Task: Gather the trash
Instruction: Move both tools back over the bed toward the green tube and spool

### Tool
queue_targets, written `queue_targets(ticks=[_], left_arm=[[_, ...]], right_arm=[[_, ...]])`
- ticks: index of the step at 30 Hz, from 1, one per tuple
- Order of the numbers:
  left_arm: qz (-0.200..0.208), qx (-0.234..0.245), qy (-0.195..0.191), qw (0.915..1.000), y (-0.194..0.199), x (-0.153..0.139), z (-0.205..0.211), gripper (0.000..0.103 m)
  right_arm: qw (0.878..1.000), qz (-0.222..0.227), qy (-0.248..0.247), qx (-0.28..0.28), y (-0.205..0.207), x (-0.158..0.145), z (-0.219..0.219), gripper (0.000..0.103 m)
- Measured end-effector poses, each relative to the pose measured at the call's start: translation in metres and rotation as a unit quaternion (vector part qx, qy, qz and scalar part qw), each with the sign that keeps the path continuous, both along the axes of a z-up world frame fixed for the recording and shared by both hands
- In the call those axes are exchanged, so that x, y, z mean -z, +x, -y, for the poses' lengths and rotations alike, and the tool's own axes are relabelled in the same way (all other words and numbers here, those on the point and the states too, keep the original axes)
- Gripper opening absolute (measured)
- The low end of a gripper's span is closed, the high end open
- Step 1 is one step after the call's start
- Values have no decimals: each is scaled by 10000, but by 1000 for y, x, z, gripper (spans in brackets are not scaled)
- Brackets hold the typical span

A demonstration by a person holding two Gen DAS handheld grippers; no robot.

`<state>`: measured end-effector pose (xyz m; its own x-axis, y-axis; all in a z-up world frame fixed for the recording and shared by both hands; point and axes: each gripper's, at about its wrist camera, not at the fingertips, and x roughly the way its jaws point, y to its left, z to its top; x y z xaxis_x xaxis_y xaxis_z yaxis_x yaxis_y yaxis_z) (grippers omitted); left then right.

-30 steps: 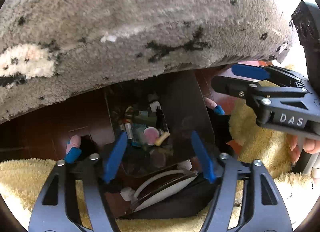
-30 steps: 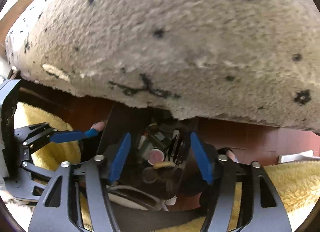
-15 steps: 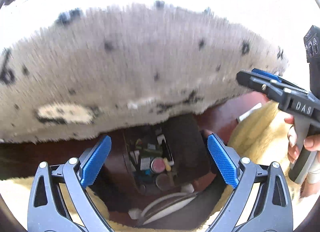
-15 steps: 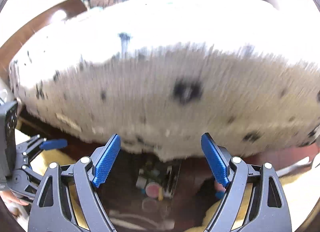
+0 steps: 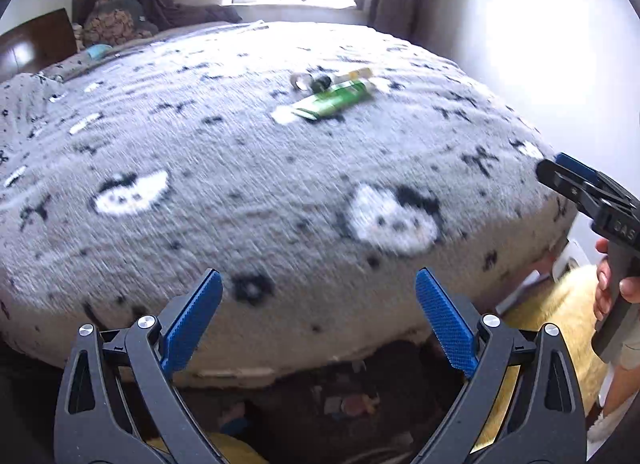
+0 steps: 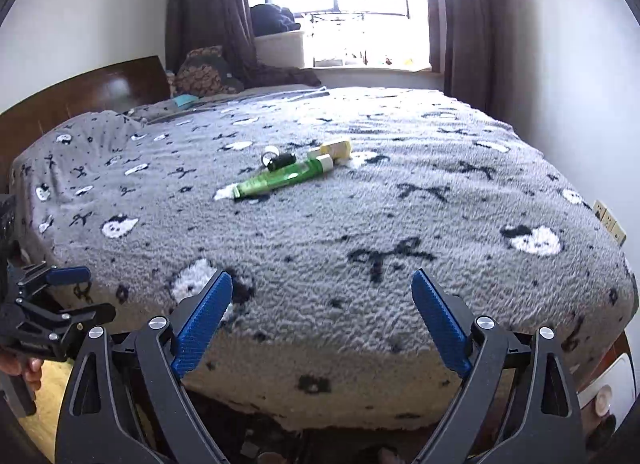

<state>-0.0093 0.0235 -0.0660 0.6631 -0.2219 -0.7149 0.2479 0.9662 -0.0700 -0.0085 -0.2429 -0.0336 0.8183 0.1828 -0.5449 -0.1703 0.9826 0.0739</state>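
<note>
While both grippers hang over the foot of the bed (image 6: 400, 224), neither holds anything. L gripper (image 5: 318, 328): blue pads spread wide, empty. R gripper (image 6: 322, 328): same, pads wide apart, nothing between them. In the L view, the R gripper shows at the right edge, side-on, w/ a hand (image 5: 612, 288) round its grip; in the R view, the L gripper shows at the left edge, low.

Trash sits mid-bed on the grey blanket (image 6: 460, 264), well apart from both grippers:
- green tube (image 6: 280, 180), lying flat, white cap end toward the window, flat end toward the foot, on a white patch of the blanket pattern
- small black thing (image 6: 282, 161) just beside the tube, on the headboard side; can't tell what it is
- small ring-like item (image 6: 270, 152) touching or just beside the black thing
- pale yellow container (image 6: 338, 147) near the tube's cap, on the window side

L view is motion-blurred, so detail there is weak; the tube (image 5: 334, 100) is still readable.

Below the bed edge, between the L gripper's fingers, a dark bin (image 5: 348, 400) w/ mixed bits inside; contents too blurred to name. Yellow fluffy rug (image 5: 544, 312) on the floor at right. Brown headboard (image 6: 80, 100) far left, pillows (image 6: 204, 72) by it, curtains (image 6: 208, 4) and bright window behind.
</note>
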Motion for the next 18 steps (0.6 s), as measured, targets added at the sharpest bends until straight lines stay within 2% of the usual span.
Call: queue_targets(ticks=[4, 9, 12, 18], left_arm=[[109, -221, 52, 9997, 28, -21, -13, 92], [225, -325, 242, 9989, 56, -34, -21, 92], [265, -313, 366, 9985, 71, -34, -21, 92], [90, -296, 468, 9984, 106, -21, -16, 92]], right_arm=[[9998, 196, 25, 18, 16, -18, -3, 95], [9999, 88, -84, -45, 51, -28, -12, 96], [9999, -46, -156, -36, 73, -27, -18, 96], [9990, -321, -320, 11, 119, -14, -29, 96]])
